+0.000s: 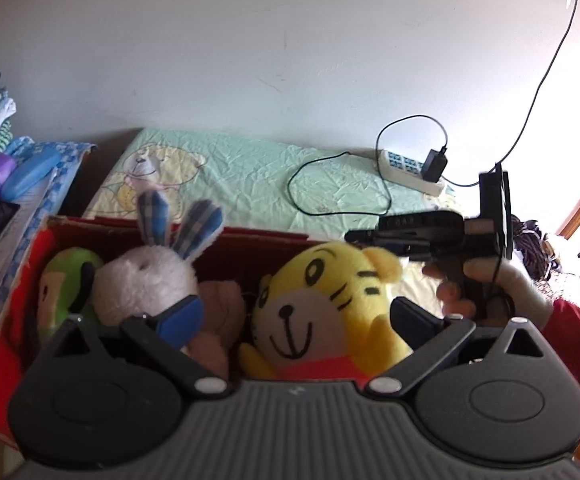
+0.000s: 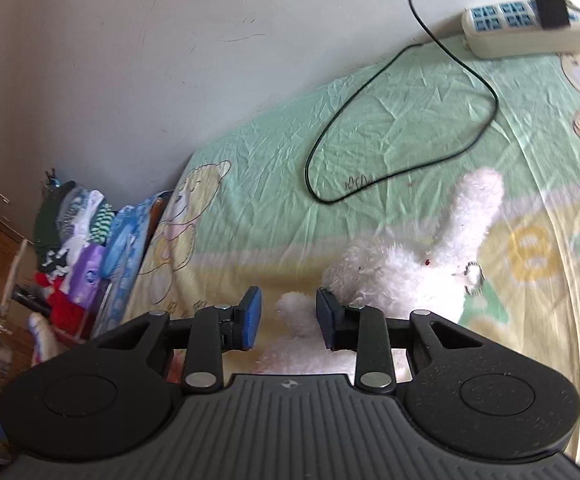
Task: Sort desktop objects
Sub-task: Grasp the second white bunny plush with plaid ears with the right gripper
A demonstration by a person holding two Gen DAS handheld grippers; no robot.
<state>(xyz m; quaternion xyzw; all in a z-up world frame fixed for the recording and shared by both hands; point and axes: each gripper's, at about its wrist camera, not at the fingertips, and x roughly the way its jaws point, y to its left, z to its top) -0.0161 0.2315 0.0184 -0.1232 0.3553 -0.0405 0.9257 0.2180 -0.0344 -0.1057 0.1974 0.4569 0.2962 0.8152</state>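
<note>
Tiger toy [image 1: 322, 312] between spread left gripper [image 1: 296, 320] fingers, seemingly unclamped

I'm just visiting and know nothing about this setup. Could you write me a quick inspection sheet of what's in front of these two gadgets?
Surface: green cartoon bedsheet, wrinkled.
Job's things: yellow tiger plush and grey bunny in the red box; white plush rabbit lying on the sheet.
Clutter: folded clothes stacked beside the bed.
Grippers: left gripper open over the box; right gripper open around the rabbit's limb.
Cables: black cable looped from the power strip.
Surroundings: white wall.
</note>
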